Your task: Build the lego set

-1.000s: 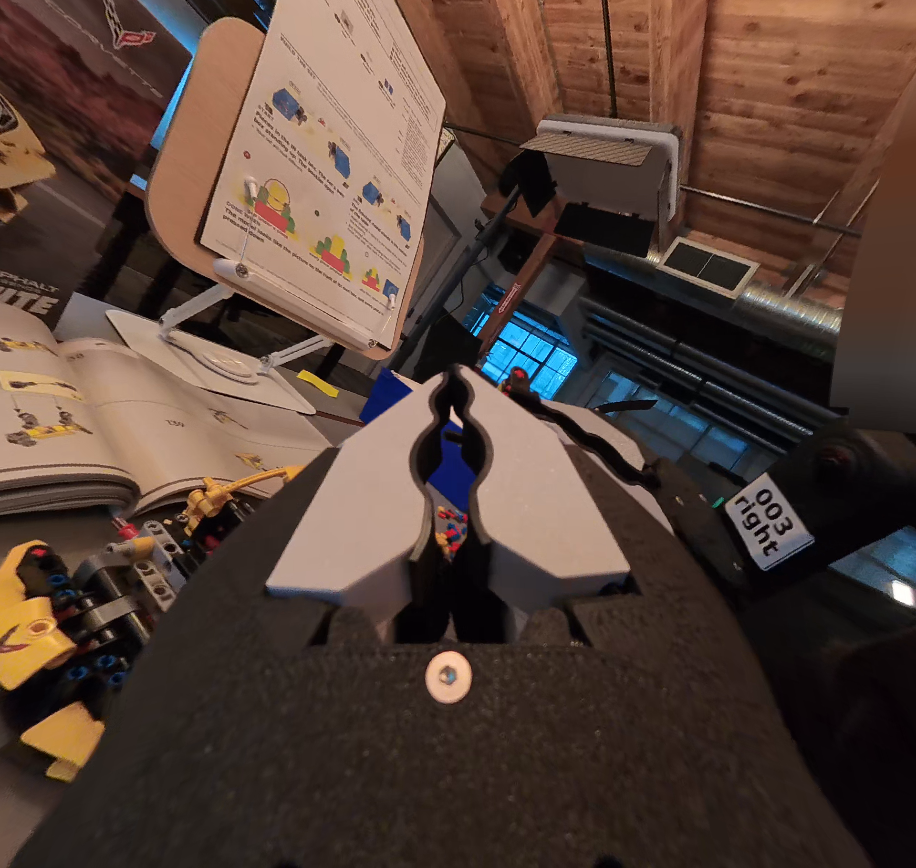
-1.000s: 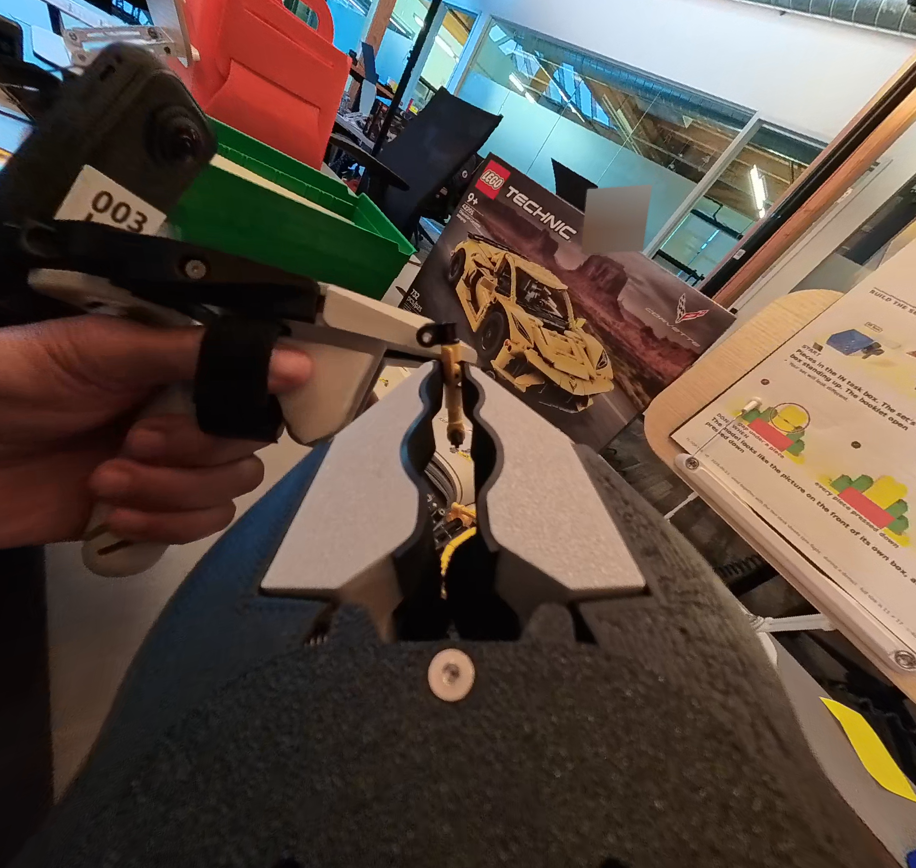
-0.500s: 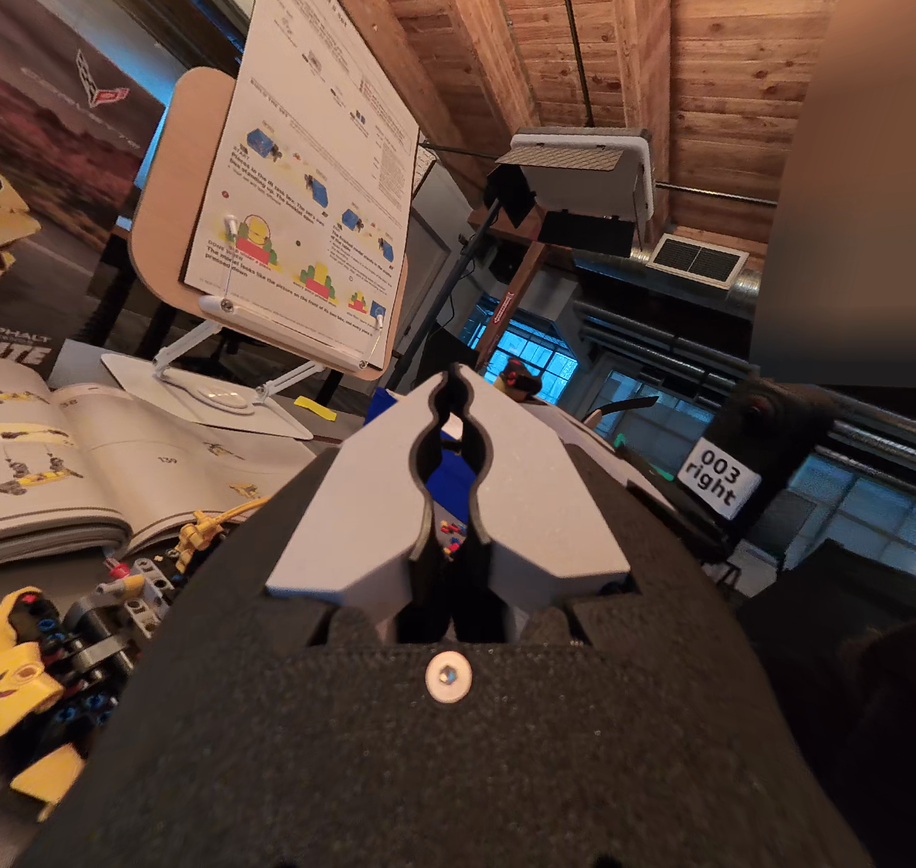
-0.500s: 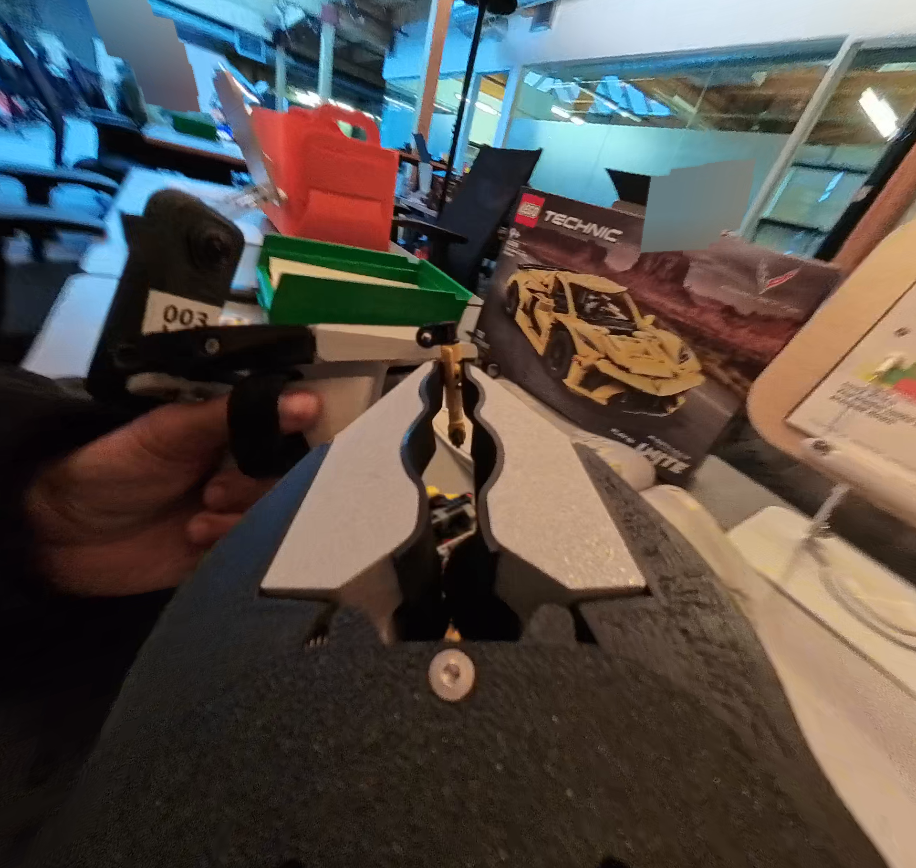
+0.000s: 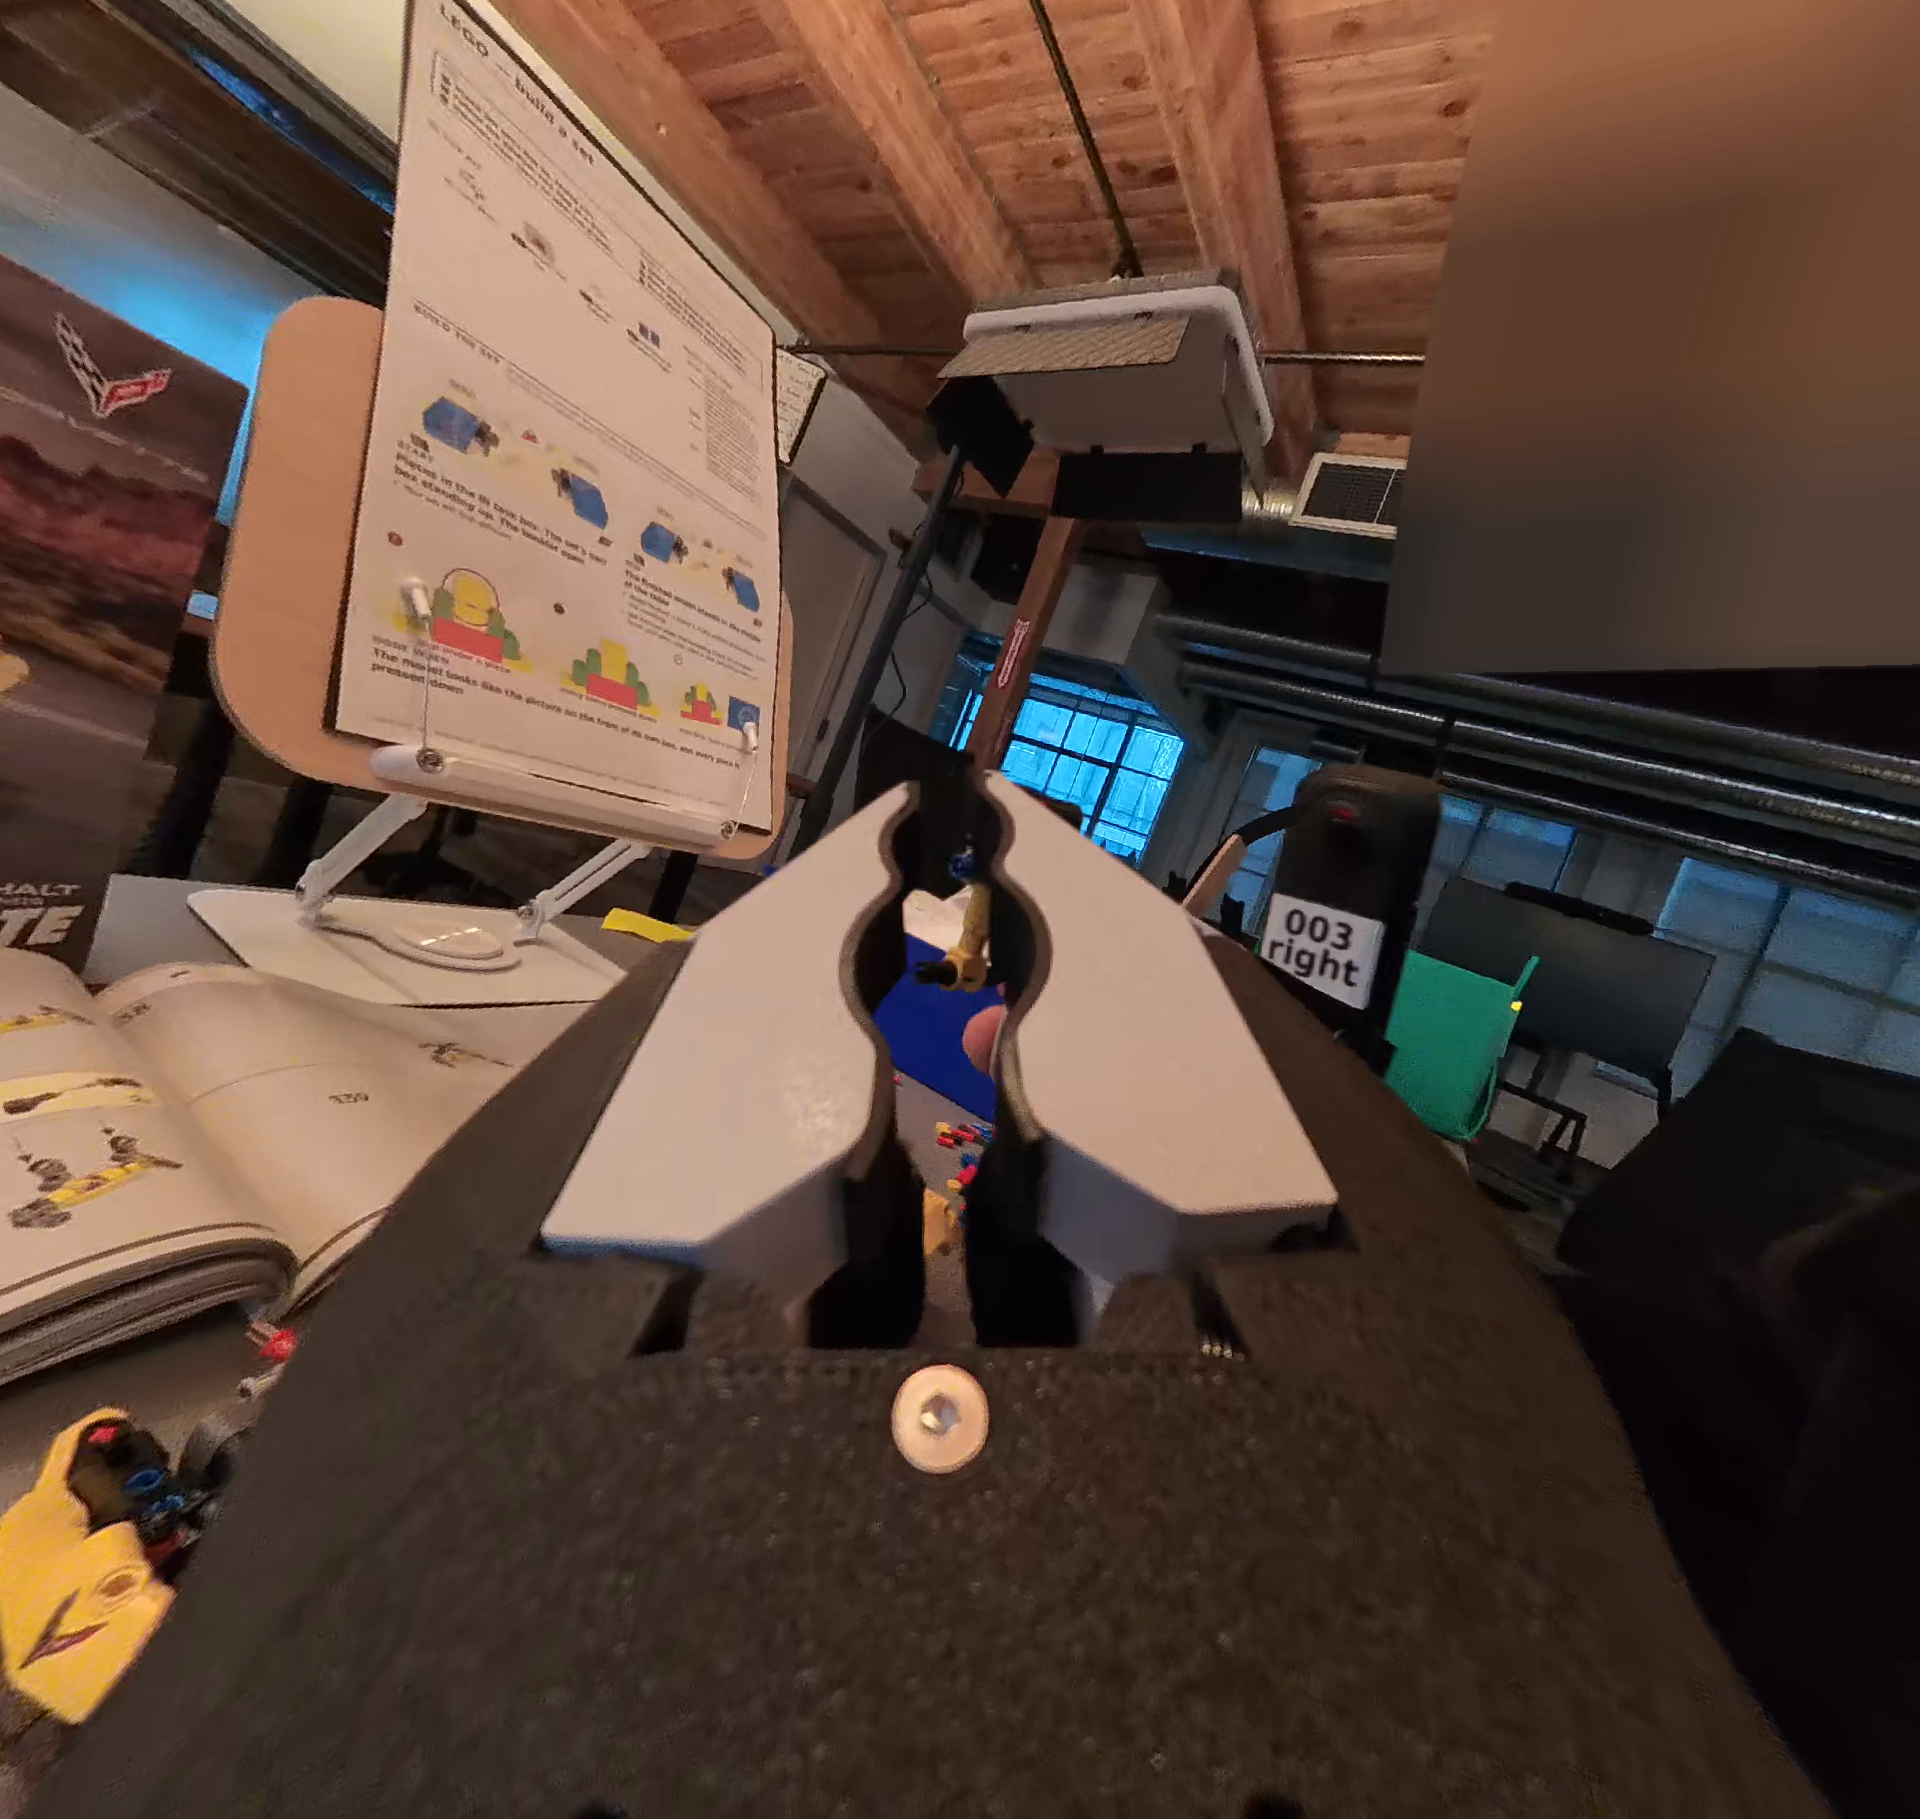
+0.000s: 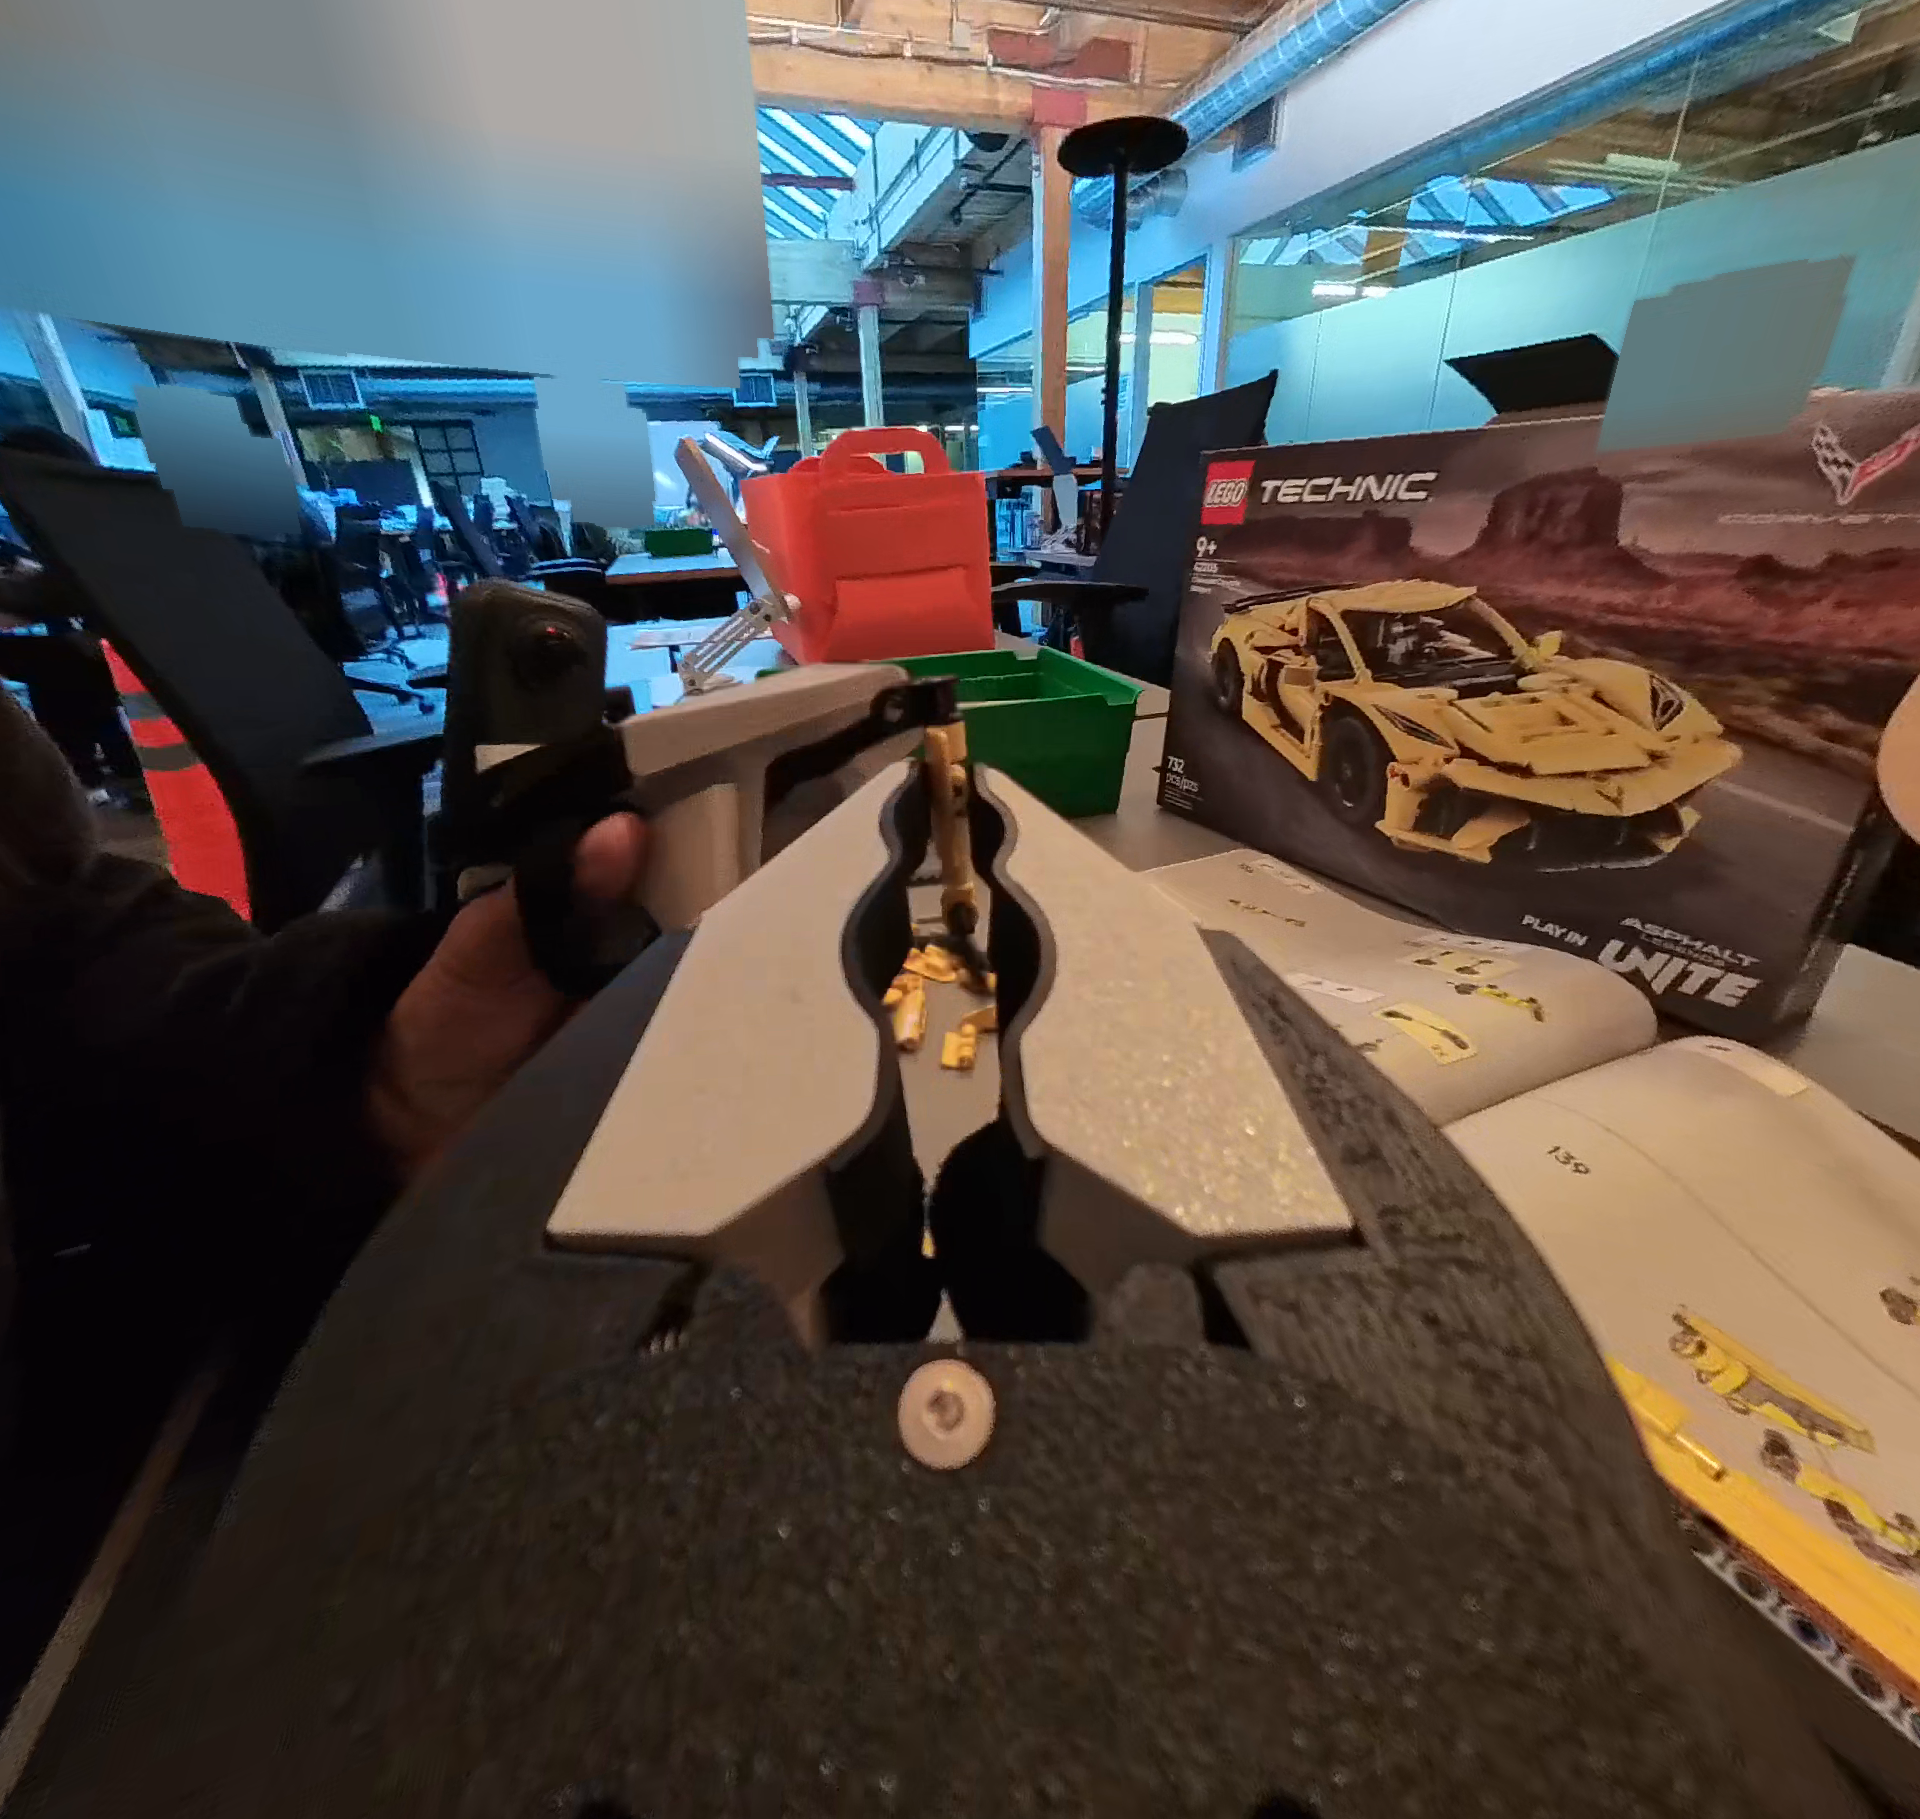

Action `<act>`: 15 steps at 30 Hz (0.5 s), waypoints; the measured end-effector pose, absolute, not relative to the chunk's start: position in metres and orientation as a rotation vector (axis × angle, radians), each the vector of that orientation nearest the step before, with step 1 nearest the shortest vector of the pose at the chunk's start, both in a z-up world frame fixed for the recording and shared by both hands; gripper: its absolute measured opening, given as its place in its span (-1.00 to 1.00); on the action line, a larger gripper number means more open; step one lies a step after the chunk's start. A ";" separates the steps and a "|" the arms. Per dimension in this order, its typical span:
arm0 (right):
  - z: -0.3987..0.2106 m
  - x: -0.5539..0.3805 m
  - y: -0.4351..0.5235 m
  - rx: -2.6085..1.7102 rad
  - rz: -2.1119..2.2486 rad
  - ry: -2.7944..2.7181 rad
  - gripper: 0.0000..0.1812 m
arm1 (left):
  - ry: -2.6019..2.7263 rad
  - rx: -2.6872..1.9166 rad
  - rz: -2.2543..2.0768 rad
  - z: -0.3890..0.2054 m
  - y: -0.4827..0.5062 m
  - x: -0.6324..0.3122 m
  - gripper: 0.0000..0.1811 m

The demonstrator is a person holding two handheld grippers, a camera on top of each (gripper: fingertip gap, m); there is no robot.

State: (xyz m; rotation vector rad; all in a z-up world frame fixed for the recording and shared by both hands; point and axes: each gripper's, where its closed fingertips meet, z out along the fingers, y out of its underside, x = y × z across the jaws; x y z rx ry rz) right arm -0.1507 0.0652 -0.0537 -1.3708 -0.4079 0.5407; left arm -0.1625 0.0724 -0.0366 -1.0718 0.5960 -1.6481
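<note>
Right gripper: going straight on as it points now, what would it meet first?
Probably the yellow rod hanging from the left gripper, just before the right gripper; they may already touch.

Two grippers, left (image 6: 920,704) and right (image 6: 951,782); one set box (image 6: 1538,689); one open booklet (image 6: 1507,1094); one green bin (image 6: 1023,730); one instruction sheet (image 5: 571,470).

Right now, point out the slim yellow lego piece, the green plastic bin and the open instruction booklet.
slim yellow lego piece (image 6: 948,824), right wrist view, mid-shaft.
green plastic bin (image 6: 1049,741), right wrist view, front wall.
open instruction booklet (image 6: 1621,1208), right wrist view, right page.
</note>
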 end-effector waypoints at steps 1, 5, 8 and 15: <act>-0.054 -0.149 0.065 -1.373 0.553 -0.400 -0.94 | 0.600 -1.074 -1.662 -0.037 0.072 -0.163 -0.91; -0.053 -0.141 0.064 -1.378 0.569 -0.411 -0.94 | 0.586 -1.126 -1.621 -0.041 0.093 -0.172 -0.91; -0.053 -0.125 0.063 -1.403 0.643 -0.358 -0.94 | 0.658 -1.303 -1.507 -0.065 0.125 -0.183 -0.90; -0.120 -0.149 0.063 -1.729 0.730 -0.594 -0.93 | 1.270 -1.675 -1.154 -0.162 0.125 -0.237 -0.83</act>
